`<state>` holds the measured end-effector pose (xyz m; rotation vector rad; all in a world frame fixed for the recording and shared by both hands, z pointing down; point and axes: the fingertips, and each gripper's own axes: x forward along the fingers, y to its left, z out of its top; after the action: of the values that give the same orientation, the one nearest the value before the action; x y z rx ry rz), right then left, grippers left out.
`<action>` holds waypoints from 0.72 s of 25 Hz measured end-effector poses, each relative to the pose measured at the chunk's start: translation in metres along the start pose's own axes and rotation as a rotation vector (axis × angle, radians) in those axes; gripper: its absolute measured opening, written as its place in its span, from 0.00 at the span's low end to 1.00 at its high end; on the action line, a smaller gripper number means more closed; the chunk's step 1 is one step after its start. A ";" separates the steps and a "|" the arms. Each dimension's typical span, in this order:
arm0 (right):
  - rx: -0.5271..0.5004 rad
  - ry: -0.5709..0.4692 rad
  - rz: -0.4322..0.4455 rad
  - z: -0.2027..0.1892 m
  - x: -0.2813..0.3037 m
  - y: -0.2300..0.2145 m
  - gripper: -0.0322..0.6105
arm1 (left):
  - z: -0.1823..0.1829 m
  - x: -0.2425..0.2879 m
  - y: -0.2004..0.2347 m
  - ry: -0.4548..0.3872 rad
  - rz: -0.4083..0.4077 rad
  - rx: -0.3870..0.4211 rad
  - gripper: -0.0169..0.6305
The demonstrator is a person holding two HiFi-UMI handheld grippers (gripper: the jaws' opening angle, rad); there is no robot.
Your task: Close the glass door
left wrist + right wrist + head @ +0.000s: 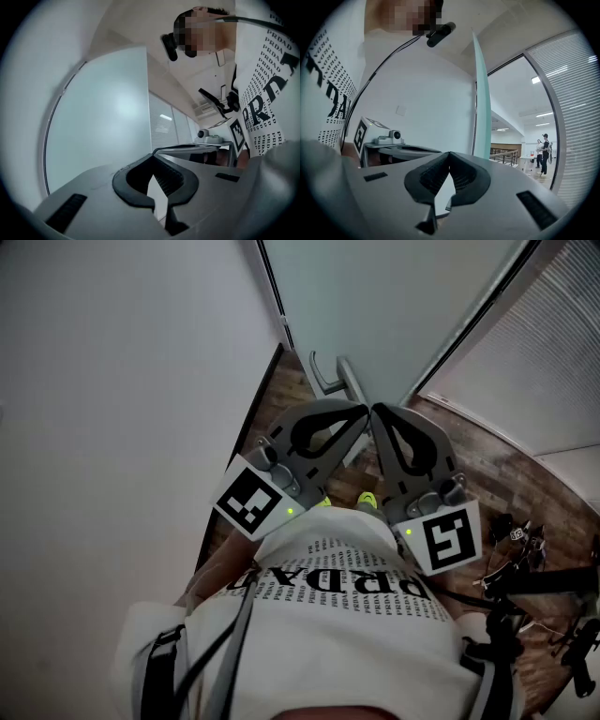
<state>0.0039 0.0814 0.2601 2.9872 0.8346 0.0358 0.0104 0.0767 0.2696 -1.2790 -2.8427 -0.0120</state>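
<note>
The glass door (394,296) stands ajar at the top of the head view, with its metal lever handle (330,379) just ahead of my grippers. My left gripper (359,412) and right gripper (376,412) are held side by side in front of the person's chest, tips nearly touching each other a little short of the handle. Both are shut with nothing between the jaws. In the left gripper view the frosted door panel (103,117) fills the left, beyond the left gripper (152,157). The door's thin edge (482,103) rises upright behind the right gripper (449,153).
A white wall (112,381) runs along the left, close to the door's frame. Dark wooden floor (506,465) lies to the right, with a blind-covered window (553,343) and black stands and cables (534,559). Through the doorway, people (543,154) stand far off.
</note>
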 end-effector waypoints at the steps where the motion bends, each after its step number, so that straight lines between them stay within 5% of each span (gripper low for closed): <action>1: 0.000 0.000 -0.001 -0.001 0.000 0.000 0.05 | 0.000 0.000 0.000 0.000 0.000 -0.001 0.02; 12: 0.024 -0.006 -0.090 0.003 -0.010 -0.015 0.05 | -0.004 -0.004 0.006 0.012 0.019 -0.007 0.02; 18: -0.139 0.011 -0.200 0.009 -0.019 -0.028 0.08 | -0.010 -0.007 0.011 0.023 0.028 -0.012 0.02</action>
<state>-0.0261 0.0951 0.2494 2.7633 1.0797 0.0992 0.0238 0.0788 0.2791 -1.3114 -2.8093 -0.0430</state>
